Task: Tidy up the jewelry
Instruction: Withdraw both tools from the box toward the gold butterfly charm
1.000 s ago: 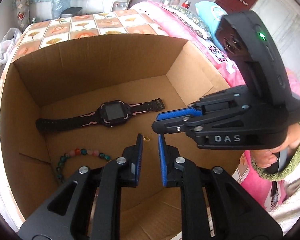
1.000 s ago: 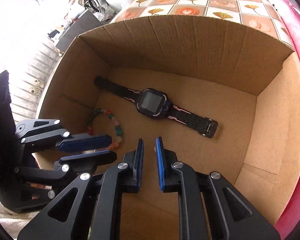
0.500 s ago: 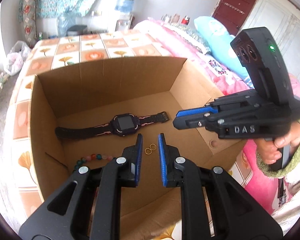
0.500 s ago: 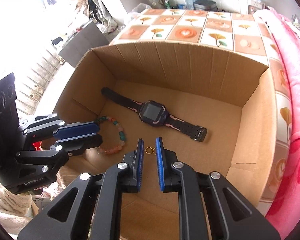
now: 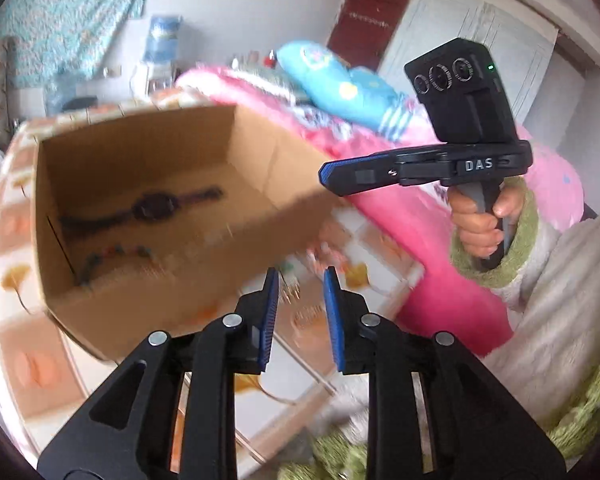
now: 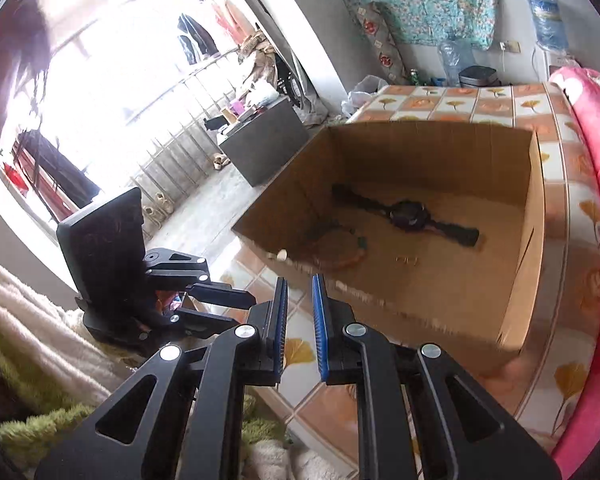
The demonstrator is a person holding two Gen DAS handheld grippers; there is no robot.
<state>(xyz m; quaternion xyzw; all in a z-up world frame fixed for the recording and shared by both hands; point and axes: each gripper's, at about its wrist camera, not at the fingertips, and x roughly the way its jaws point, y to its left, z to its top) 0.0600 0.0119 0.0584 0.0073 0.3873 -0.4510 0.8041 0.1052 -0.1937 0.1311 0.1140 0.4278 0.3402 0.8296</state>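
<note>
Right wrist view gives you the clearest layout: the cardboard box sits open-topped on the tiled cover of the bed, which lets you reach in from above and lay pieces flat on its floor. Beside it runs the pink blanket. You hold both tools outside and above the box, well apart from everything in it, so nothing inside is being handled now.

Your left gripper points past the near corner of the box, and its blue pads stand apart with nothing between them. Your right gripper hangs short of the near wall, its pads parted by a narrow gap, also empty. In the left wrist view you can see your hand wrapped round the right tool's grip, holding it level above the blanket.

Inside, the watch lies stretched out flat across the floor of the box, strap ends to either side, which keeps it from tangling with the rest. The bead bracelet lies curled nearer the left wall, close to the watch but apart from it. Two small gold rings rest side by side on the floor in front of the watch; whether they touch is too blurred to tell. Judging by this, the sorting looks finished or nearly so.
</note>
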